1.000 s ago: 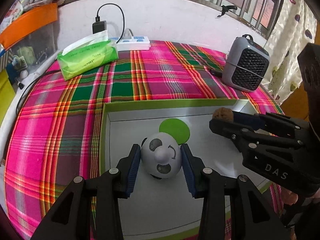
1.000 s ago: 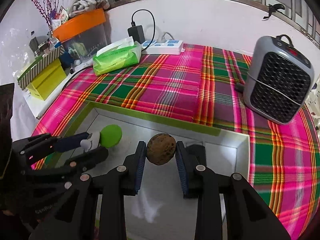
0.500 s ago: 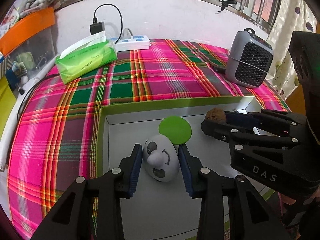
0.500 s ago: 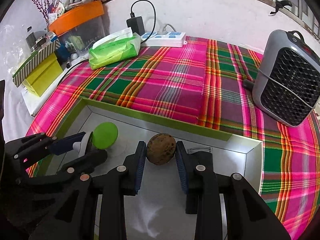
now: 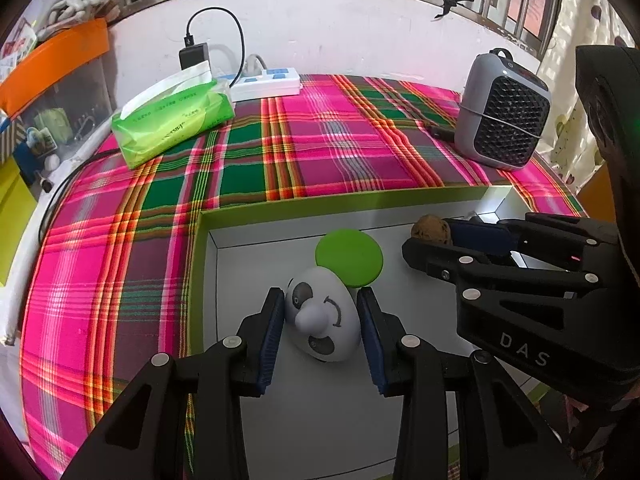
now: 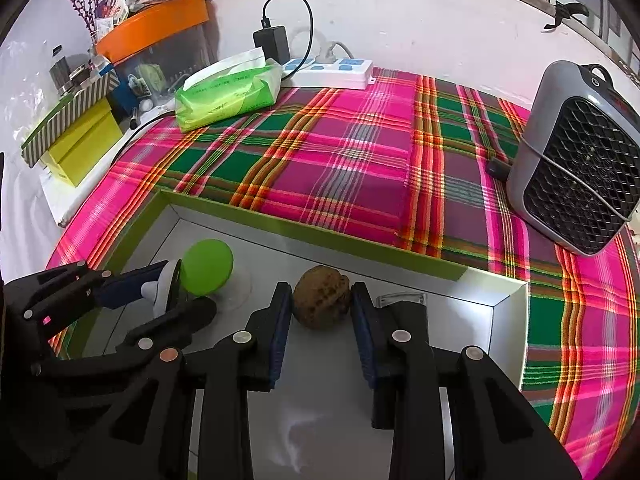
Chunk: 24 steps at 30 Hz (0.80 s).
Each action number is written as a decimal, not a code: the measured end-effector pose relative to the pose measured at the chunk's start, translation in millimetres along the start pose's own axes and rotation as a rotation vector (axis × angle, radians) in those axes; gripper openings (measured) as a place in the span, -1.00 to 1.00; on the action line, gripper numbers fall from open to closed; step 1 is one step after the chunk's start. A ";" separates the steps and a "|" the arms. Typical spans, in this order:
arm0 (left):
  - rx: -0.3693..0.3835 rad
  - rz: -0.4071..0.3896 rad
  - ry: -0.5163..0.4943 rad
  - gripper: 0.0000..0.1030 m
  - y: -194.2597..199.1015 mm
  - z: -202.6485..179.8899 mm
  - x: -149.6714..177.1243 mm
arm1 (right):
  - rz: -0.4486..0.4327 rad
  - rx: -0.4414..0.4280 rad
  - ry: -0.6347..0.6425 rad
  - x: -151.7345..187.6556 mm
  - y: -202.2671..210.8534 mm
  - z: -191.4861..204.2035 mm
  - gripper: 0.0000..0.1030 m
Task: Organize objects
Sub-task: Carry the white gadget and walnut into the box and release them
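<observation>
Lime-green card forms the rim of the shallow open box with a pale grey floor that fills the lower half of both my views, sitting on a pink, green and orange plaid cloth. Inside it, low in the centre of my left view, my left gripper has its blue pads pressed on both sides of a white egg-shaped toy with a painted panda face; those jaws have just been closing on it, and its base looks to rest on the box floor. Directly behind the toy stands a lime-green round disc, touching it or nearly so.

In my right view, centre low, my right gripper clamps a brown wrinkled walnut between its pads over the box floor; whether it rests on the floor I cannot tell.

Outside the box, in the left view, a green tissue pack lies at upper left, a white power strip beside it, and a grey mesh-fronted heater at upper right.
</observation>
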<state>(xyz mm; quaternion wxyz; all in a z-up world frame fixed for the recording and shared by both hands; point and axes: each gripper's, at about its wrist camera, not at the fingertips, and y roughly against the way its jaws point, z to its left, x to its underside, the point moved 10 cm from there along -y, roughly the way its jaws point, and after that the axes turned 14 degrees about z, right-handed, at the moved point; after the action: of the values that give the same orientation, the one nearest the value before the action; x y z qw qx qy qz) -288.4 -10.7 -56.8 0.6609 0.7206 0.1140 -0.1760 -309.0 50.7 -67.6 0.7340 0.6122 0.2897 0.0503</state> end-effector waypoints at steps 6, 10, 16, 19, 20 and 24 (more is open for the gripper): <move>0.002 -0.001 0.005 -0.27 0.5 0.7 0.7 | -0.005 0.012 -0.010 -1.3 0.9 -1.4 -0.31; 0.000 -0.004 0.014 -0.21 1.6 3.6 1.2 | -0.013 0.019 -0.021 -1.8 2.5 -3.6 -0.21; 0.002 -0.005 0.021 -0.15 3.5 4.8 2.0 | -0.018 0.020 -0.032 -0.4 4.7 -5.8 -0.14; 0.006 -0.007 0.027 -0.14 3.9 5.7 2.3 | -0.020 0.021 -0.035 0.5 6.3 -6.0 -0.11; 0.007 -0.008 0.029 -0.14 4.4 6.2 2.6 | -0.022 0.022 -0.035 0.6 7.0 -5.9 -0.10; 0.014 -0.013 0.040 -0.13 7.6 8.4 3.9 | -0.033 0.025 -0.036 1.7 11.1 -5.3 -0.06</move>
<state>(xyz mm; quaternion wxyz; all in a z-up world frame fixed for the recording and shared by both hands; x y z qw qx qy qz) -282.7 -20.1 -52.0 0.6524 0.7278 0.1307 -0.1664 -307.2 58.8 -58.4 0.7322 0.6172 0.2871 0.0238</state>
